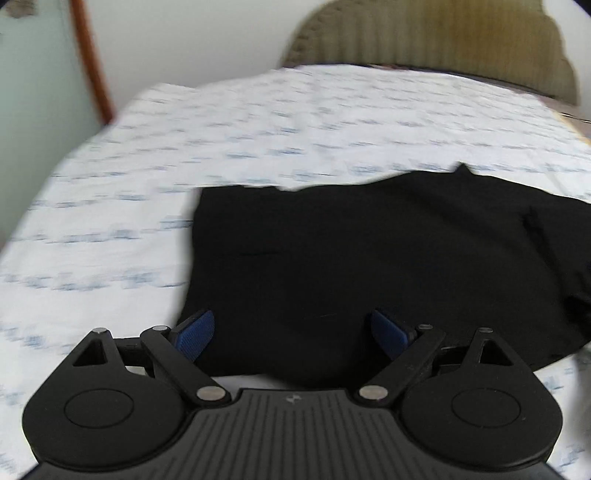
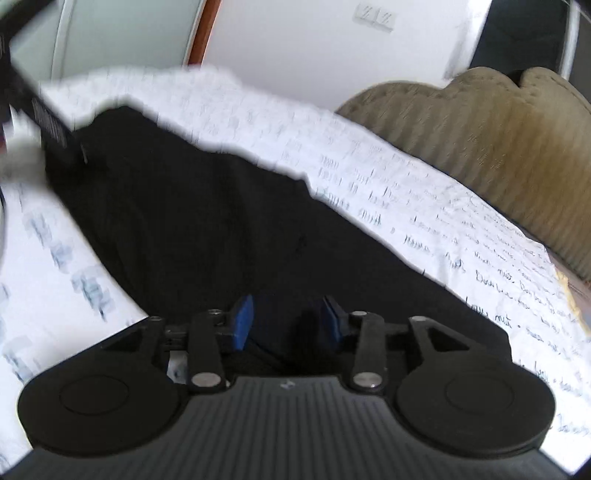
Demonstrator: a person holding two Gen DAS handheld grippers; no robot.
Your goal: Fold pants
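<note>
Left hand-held gripper (image 1: 291, 334) nearest, jaws spread wide, nothing between blue pads (image 1: 195, 332), above near edge of black pants (image 1: 369, 266). Right hand-held gripper (image 2: 286, 319) jaws partly apart over pants (image 2: 207, 229), pads not pressing cloth. Pants lie folded, flat on bed (image 1: 258, 122) with white printed sheet. Beyond: tan wicker headboard (image 1: 443, 33), white wall (image 2: 295, 40).

Black pants (image 1: 369, 266) lie on the white printed bed (image 1: 258, 122).
</note>
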